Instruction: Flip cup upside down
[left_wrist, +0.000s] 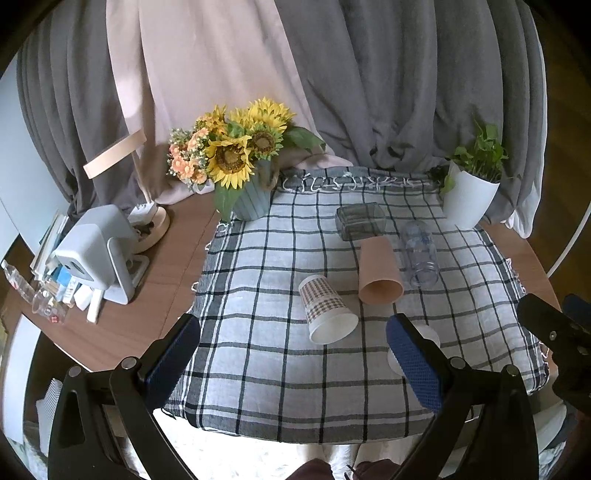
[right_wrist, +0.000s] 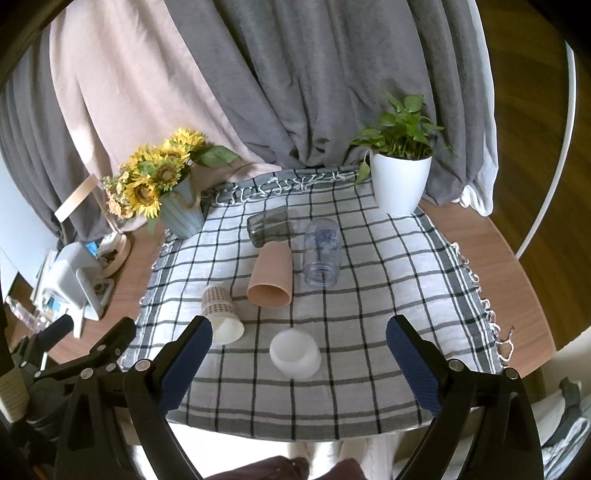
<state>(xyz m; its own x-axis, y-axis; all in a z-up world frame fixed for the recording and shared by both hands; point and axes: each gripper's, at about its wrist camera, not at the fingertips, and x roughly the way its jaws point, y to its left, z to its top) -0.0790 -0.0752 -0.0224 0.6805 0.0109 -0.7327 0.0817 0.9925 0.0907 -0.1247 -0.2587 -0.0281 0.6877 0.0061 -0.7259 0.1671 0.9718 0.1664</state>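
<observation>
Several cups lie on a checked cloth (left_wrist: 258, 369). A plaid paper cup (left_wrist: 325, 310) (right_wrist: 221, 314) lies on its side, mouth toward me. A tan cup (left_wrist: 379, 271) (right_wrist: 271, 277), a clear plastic cup (left_wrist: 419, 253) (right_wrist: 322, 251) and a dark glass (left_wrist: 360, 220) (right_wrist: 269, 225) also lie on their sides. A short white cup (right_wrist: 294, 354) stands near the front, mostly hidden behind my left finger (left_wrist: 413, 362). My left gripper (left_wrist: 293, 362) is open and empty above the front of the cloth. My right gripper (right_wrist: 299, 365) is open, with the white cup between its fingers' line.
A sunflower vase (left_wrist: 236, 162) (right_wrist: 166, 184) stands at the back left, a white potted plant (left_wrist: 472, 184) (right_wrist: 400, 173) at the back right. A white device and clutter (left_wrist: 96, 254) sit left on the wooden table (left_wrist: 147, 295). Grey curtains hang behind.
</observation>
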